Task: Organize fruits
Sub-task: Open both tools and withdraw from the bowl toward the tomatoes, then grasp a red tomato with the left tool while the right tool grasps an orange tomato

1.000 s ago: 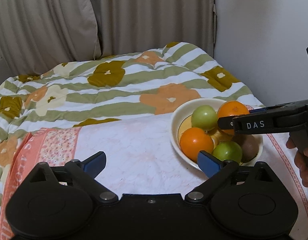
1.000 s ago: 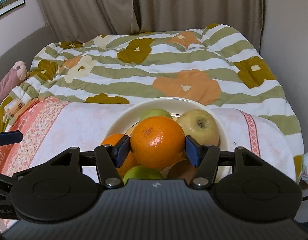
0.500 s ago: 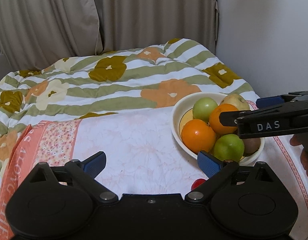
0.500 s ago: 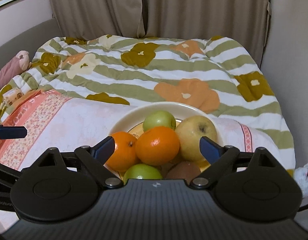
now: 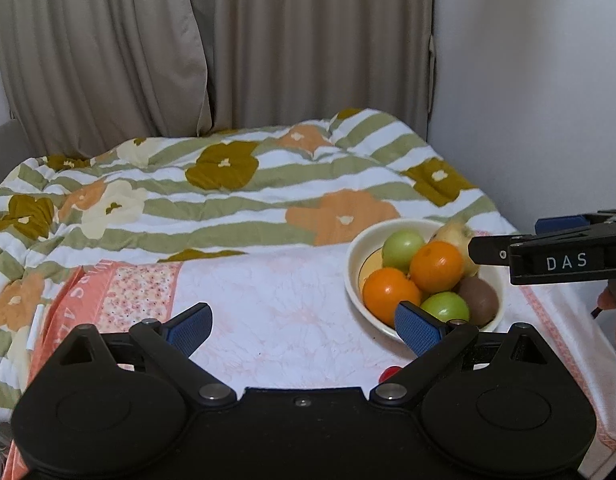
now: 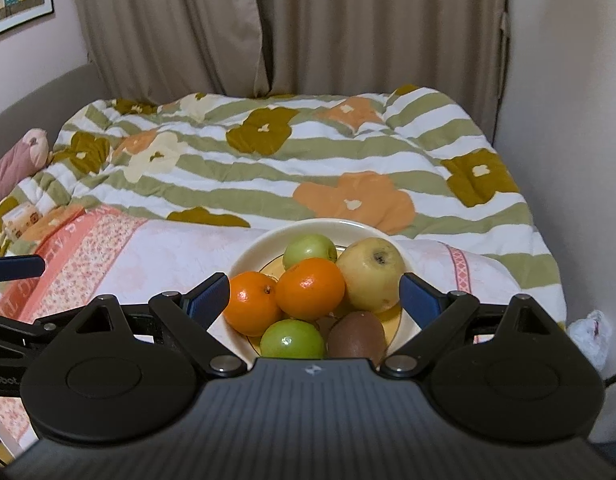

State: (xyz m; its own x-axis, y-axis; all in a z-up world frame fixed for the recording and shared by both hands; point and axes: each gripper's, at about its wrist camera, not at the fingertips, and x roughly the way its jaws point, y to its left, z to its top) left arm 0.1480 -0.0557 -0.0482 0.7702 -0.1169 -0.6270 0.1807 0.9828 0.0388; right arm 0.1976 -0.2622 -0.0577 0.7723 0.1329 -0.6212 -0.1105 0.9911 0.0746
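A cream bowl (image 6: 259,240) on the white cloth holds two oranges (image 6: 310,289), two green apples (image 6: 292,339), a yellow apple (image 6: 371,274) and a brown kiwi (image 6: 356,338). My right gripper (image 6: 315,298) is open and empty, just above and behind the bowl. In the left wrist view the bowl (image 5: 354,264) is at the right, with the right gripper (image 5: 548,258) beside it. My left gripper (image 5: 303,326) is open and empty over the cloth, left of the bowl. A small red fruit (image 5: 390,373) peeks out beside its right finger.
The pink-bordered tablecloth (image 5: 267,308) covers the table. A flowered quilt (image 6: 308,160) lies on the bed behind it. Curtains (image 5: 227,60) hang at the back and a wall (image 5: 528,80) stands at the right. A pink soft toy (image 6: 15,160) lies far left.
My right gripper opened and let the orange go into the bowl, then drew back. My left gripper backed away a little, so the bowl looks further off.
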